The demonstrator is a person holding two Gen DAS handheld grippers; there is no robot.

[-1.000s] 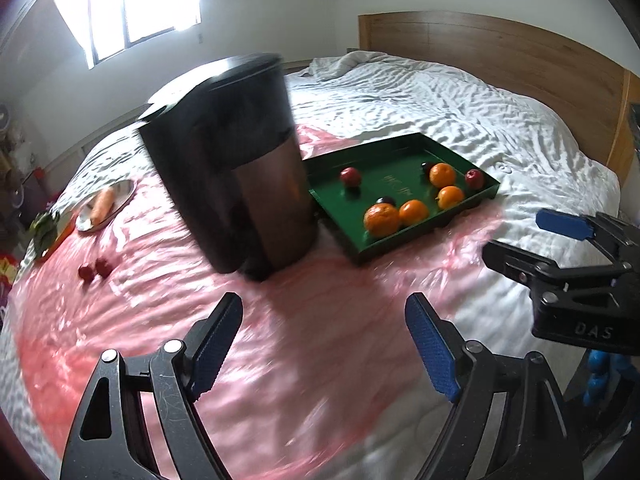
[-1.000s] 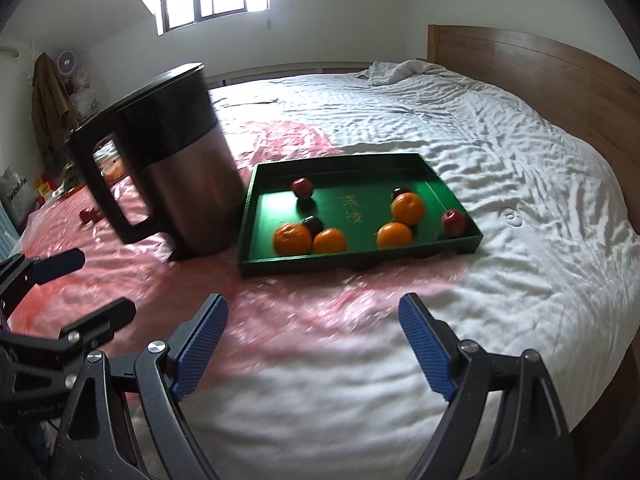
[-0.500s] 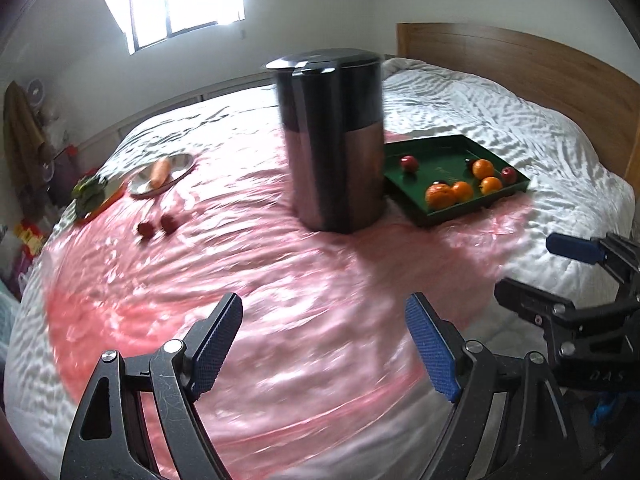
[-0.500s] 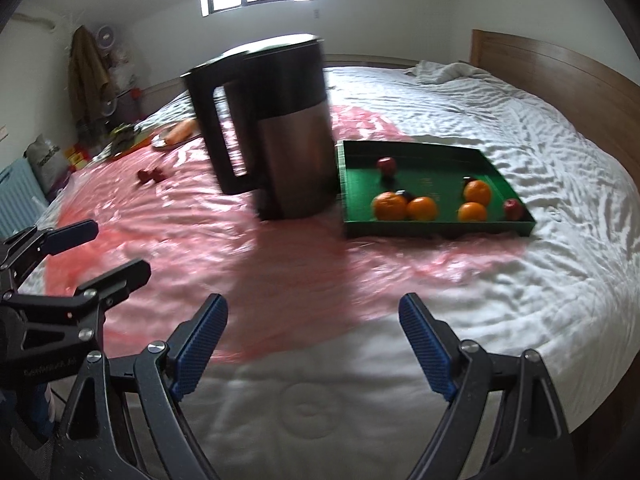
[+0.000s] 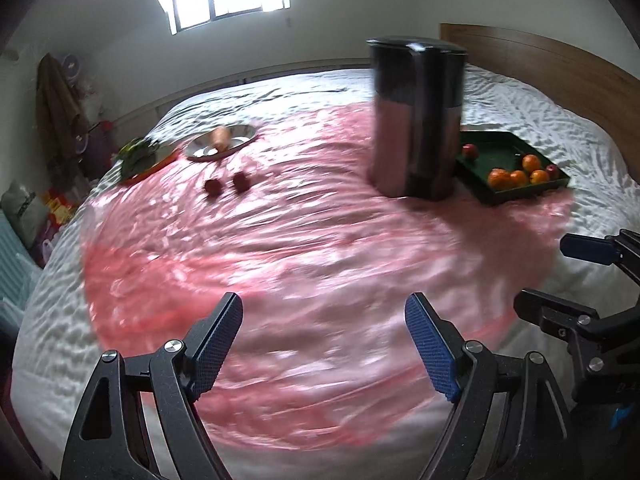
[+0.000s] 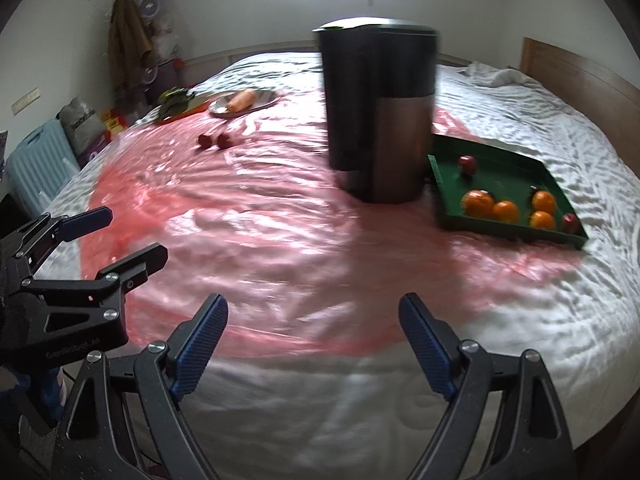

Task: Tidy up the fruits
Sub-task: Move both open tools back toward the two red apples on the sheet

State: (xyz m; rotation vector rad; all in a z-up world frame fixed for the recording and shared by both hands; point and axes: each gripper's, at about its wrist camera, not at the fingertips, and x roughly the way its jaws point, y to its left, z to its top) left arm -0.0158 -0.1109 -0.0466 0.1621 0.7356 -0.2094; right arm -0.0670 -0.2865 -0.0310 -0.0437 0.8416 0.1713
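A green tray [image 5: 505, 142] [image 6: 500, 164] on the bed holds several oranges [image 6: 478, 203] and red apples [image 6: 467, 163]. Two small red fruits [image 5: 226, 184] [image 6: 214, 141] lie loose on the pink plastic sheet, far left of the tray. My left gripper [image 5: 324, 340] is open and empty over the near part of the sheet. My right gripper [image 6: 314, 334] is open and empty near the bed's front edge. Each gripper shows in the other's view, the right one [image 5: 576, 284] and the left one [image 6: 100, 236].
A tall black and steel kettle [image 5: 416, 120] [image 6: 378, 116] stands just left of the tray. A metal plate with a carrot [image 5: 220, 142] and a red tray of greens [image 5: 140, 156] sit at the far left. A wooden headboard [image 5: 560, 72] is at the right.
Both views have swung left: the kettle and green tray have shifted right in the frames, and the loose red fruits and carrot plate have come closer to centre. Both grippers stay open.
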